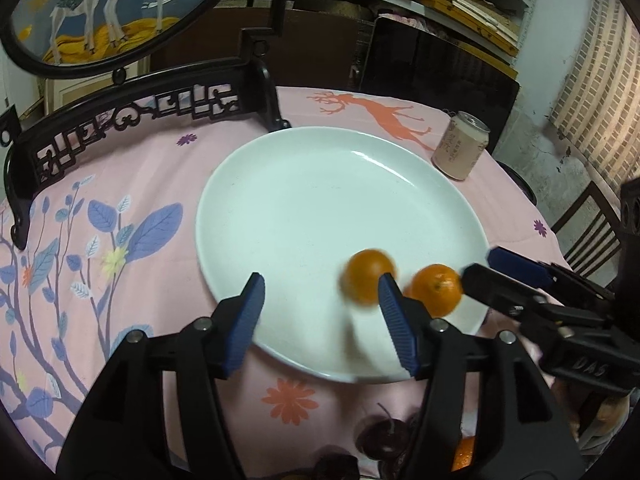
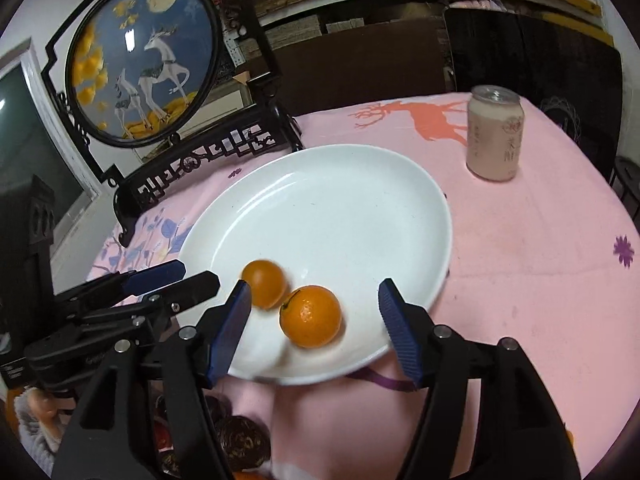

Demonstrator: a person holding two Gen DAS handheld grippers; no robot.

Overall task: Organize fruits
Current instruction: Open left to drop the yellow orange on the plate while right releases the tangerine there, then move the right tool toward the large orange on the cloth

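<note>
Both tongs, left [image 1: 320,320] and right [image 2: 314,328], gape over two oranges [image 2: 310,316] on the plate [image 2: 340,200], can [image 2: 495,133] well apart.

Left gripper [image 1: 320,312], right gripper [image 2: 316,320]: jaws apart.

Glossy white plate [image 2: 320,200], matt printed cloth [image 2: 520,272], metal can [image 2: 495,140]
</note>
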